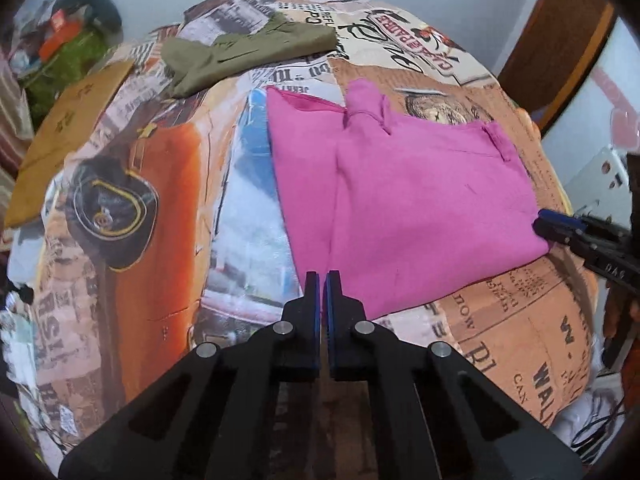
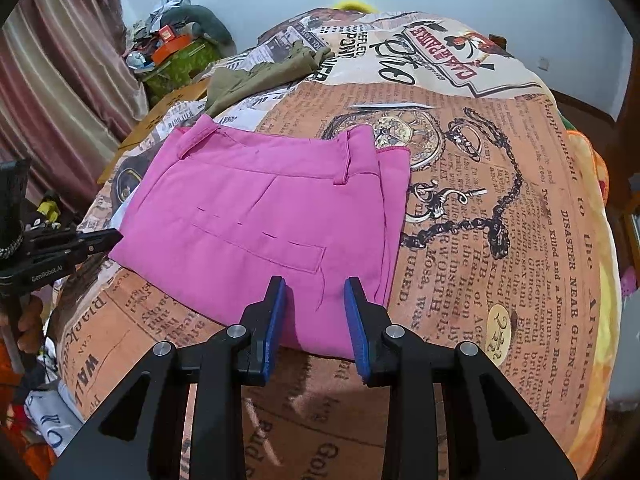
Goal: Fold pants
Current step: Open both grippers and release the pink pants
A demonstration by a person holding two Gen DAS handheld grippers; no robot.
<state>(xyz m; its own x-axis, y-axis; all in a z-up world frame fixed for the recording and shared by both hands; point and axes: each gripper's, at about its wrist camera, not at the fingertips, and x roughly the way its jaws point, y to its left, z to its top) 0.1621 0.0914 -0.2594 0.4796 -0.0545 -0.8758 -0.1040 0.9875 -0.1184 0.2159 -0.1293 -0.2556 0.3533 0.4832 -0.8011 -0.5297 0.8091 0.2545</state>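
Observation:
Pink pants (image 1: 416, 216) lie folded into a compact rectangle on the newspaper-print bedspread (image 1: 132, 216); they also show in the right wrist view (image 2: 260, 216), waistband away from me, back pocket up. My left gripper (image 1: 323, 280) is shut and empty, its tips at the near left corner of the pants. It appears at the left of the right wrist view (image 2: 114, 238). My right gripper (image 2: 315, 288) is open, its tips over the near edge of the pants, nothing between them. It appears at the right of the left wrist view (image 1: 540, 224).
Folded olive-green pants (image 1: 244, 54) lie at the far side of the bed, also seen in the right wrist view (image 2: 264, 70). A cardboard box (image 1: 68, 136) and a cluttered pile (image 2: 172, 48) stand at the far left. A curtain (image 2: 60, 80) hangs left.

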